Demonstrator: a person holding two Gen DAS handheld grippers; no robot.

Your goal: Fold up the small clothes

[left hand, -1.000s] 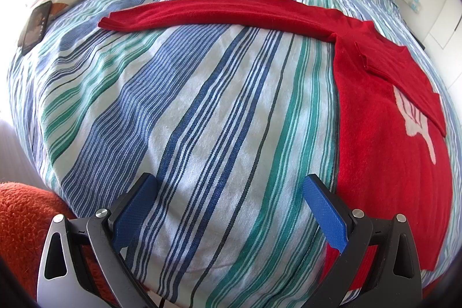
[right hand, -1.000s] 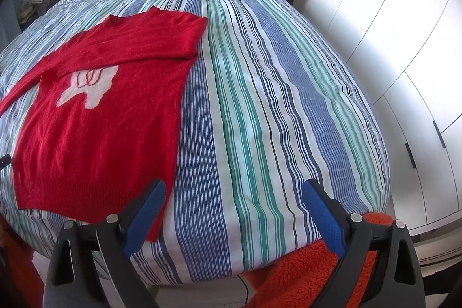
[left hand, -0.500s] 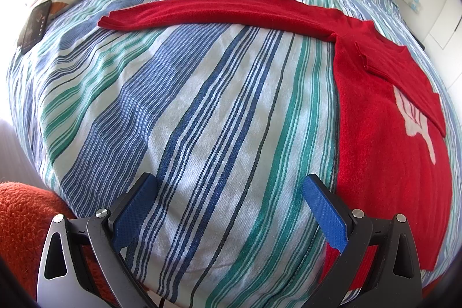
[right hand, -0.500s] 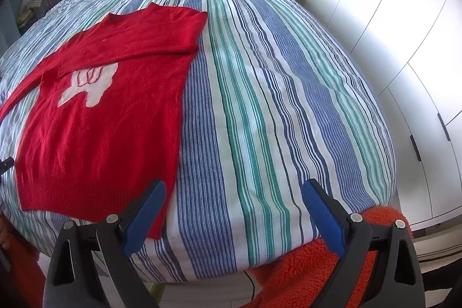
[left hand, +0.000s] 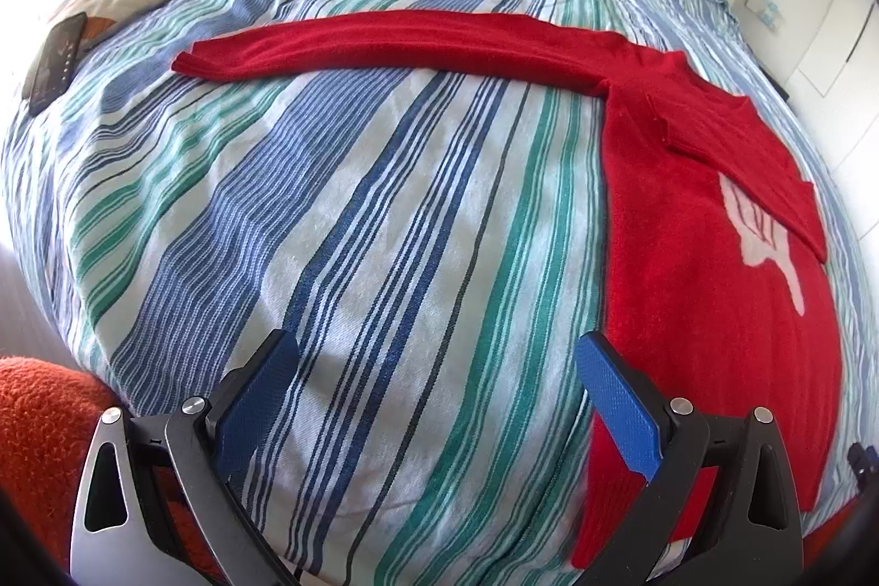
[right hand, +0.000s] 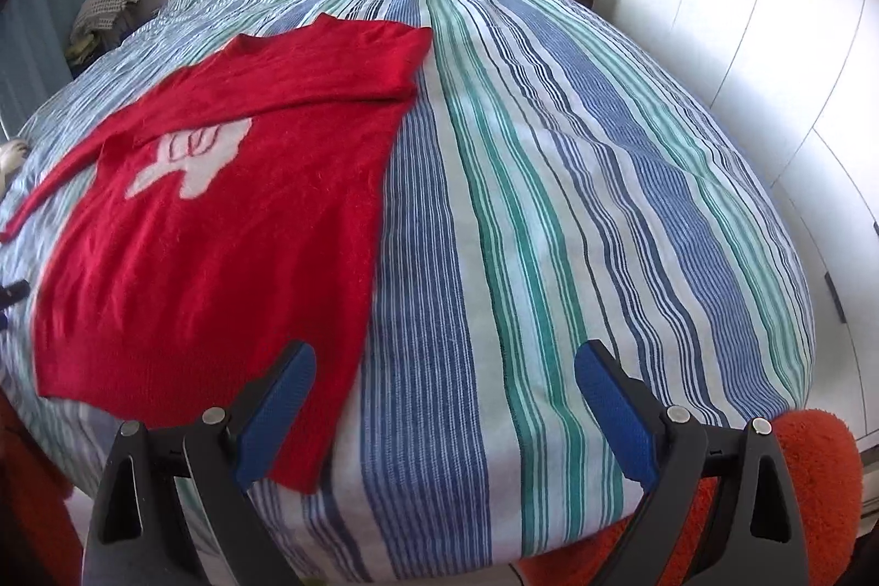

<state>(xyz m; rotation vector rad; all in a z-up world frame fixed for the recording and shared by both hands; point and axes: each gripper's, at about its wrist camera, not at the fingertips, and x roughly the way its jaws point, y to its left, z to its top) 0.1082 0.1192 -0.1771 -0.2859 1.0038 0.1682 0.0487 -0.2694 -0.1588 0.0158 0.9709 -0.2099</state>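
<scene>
A: Quick status? Near first.

B: Your left gripper (left hand: 437,399) and right gripper (right hand: 445,396) both hover at the bed's foot edge, fingers spread wide, nothing held. The red sweater (right hand: 220,212) lies flat on the striped bed (right hand: 549,201), hem at the foot edge, neck toward the headboard, so its long axis runs foot to head.

A: Sleeves?

B: One is already folded across the chest. The other sleeve (left hand: 395,45) stretches straight out toward the bed's left edge.

A: Next?

B: Probably that sleeve. Pinch it at the cuff, lift low, lay it across the chest, keep the body from dragging.
</scene>
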